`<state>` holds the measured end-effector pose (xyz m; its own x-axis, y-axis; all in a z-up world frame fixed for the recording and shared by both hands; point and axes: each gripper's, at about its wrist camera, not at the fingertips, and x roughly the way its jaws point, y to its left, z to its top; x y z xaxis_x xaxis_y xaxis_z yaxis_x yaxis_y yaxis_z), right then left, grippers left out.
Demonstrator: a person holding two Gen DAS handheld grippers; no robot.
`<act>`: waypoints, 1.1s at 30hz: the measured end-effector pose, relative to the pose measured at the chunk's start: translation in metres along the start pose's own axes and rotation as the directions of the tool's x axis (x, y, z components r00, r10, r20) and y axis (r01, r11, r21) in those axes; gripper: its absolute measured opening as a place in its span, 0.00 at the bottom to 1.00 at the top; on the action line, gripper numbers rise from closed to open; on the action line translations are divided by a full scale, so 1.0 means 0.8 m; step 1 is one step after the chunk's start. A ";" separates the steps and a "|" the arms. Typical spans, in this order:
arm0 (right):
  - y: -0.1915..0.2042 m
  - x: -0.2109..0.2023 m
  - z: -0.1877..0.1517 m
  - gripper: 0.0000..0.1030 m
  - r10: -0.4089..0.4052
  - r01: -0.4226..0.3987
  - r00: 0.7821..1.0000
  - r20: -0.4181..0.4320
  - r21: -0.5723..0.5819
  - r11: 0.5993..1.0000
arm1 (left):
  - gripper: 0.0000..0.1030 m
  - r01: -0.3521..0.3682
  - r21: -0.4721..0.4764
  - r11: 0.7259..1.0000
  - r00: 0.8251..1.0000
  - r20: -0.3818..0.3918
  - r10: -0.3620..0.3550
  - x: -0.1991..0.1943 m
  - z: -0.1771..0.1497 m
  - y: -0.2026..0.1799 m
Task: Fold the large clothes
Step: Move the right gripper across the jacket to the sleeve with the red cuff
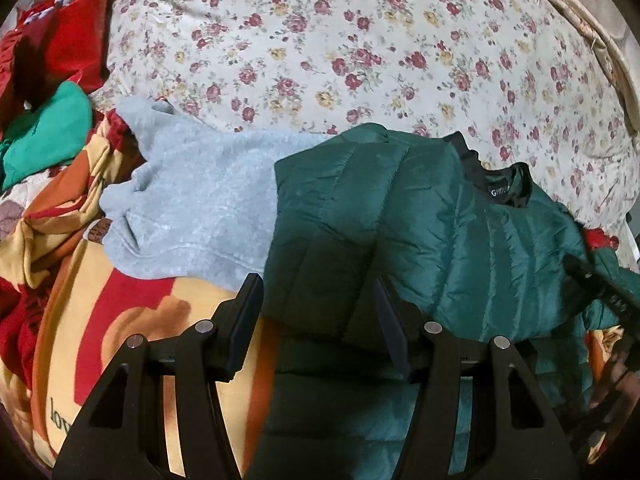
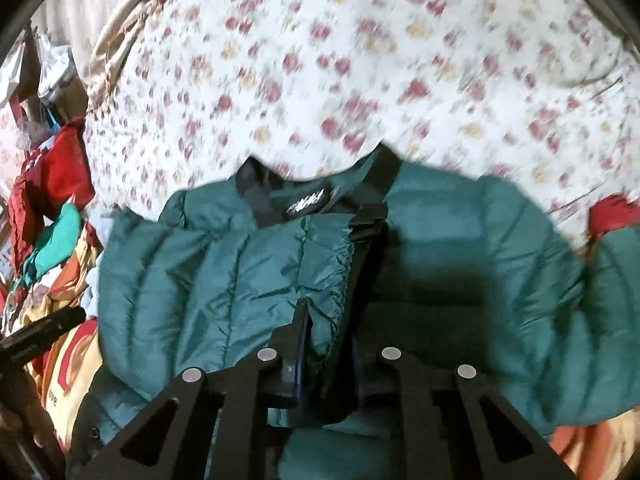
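Note:
A dark green quilted puffer jacket (image 1: 420, 216) lies on the bed with its black collar and label at the far end. My left gripper (image 1: 316, 292) is open, its fingers standing apart over the jacket's left folded edge. In the right wrist view the jacket (image 2: 192, 280) fills the middle, blurred. My right gripper (image 2: 326, 328) is shut on a gathered green cuff with black trim (image 2: 336, 272) and holds it above the jacket's front. The right gripper also shows at the right edge of the left wrist view (image 1: 600, 284).
A grey fleece garment (image 1: 192, 204) lies left of the jacket. A flowered sheet (image 1: 360, 48) covers the far bed. A red, yellow and orange blanket (image 1: 120, 312) lies beneath. Red (image 1: 68, 36) and teal (image 1: 44, 136) clothes are piled at the far left.

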<state>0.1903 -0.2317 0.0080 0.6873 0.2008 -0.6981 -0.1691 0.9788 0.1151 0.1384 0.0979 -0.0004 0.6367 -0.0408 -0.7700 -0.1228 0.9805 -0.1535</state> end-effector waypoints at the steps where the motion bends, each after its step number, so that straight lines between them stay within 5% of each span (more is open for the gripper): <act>1: -0.003 -0.004 0.001 0.16 -0.012 0.012 1.000 0.007 -0.003 1.000 | 0.55 -0.002 0.002 1.000 1.000 -0.008 0.002 0.005 0.000 -0.004; 9: -0.066 -0.016 -0.003 0.14 -0.148 0.147 0.989 0.018 0.042 0.988 | 0.55 -0.001 0.013 1.000 0.999 -0.038 0.001 0.027 -0.001 -0.020; 18: -0.096 0.047 -0.021 0.14 -0.236 0.239 0.969 -0.073 0.050 0.970 | 0.55 -0.005 0.009 1.000 0.999 -0.049 0.006 0.037 0.000 -0.033; 20: -0.095 0.037 -0.021 0.28 -0.257 0.261 0.963 -0.080 0.046 0.964 | 0.55 -0.004 0.017 1.000 1.000 -0.030 0.004 0.031 0.003 -0.036; 22: -0.093 0.017 -0.022 0.62 -0.275 0.277 0.960 -0.053 0.045 0.960 | 0.55 -0.003 0.029 1.000 1.000 -0.016 0.003 0.029 0.008 -0.042; 23: -0.091 0.006 -0.022 0.66 -0.279 0.280 0.960 -0.030 0.043 0.959 | 0.55 -0.003 0.036 0.999 1.000 -0.010 0.003 0.028 0.010 -0.045; 26: -0.072 -0.031 -0.020 0.69 -0.255 0.255 0.966 0.030 0.016 0.967 | 0.55 -0.005 0.041 0.999 1.000 0.000 0.005 0.031 0.013 -0.053; 33: -0.004 -0.007 -0.020 0.69 -0.054 0.050 0.998 -0.033 -0.111 0.993 | 0.55 -0.020 0.060 0.998 1.000 -0.006 0.020 0.052 0.013 -0.074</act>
<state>0.1757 -0.2367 0.0001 0.6713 0.1466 -0.7265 -0.2120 0.9773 0.0014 0.1800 0.0400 -0.0171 0.6297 -0.0221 -0.7765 -0.0895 0.9909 -0.1008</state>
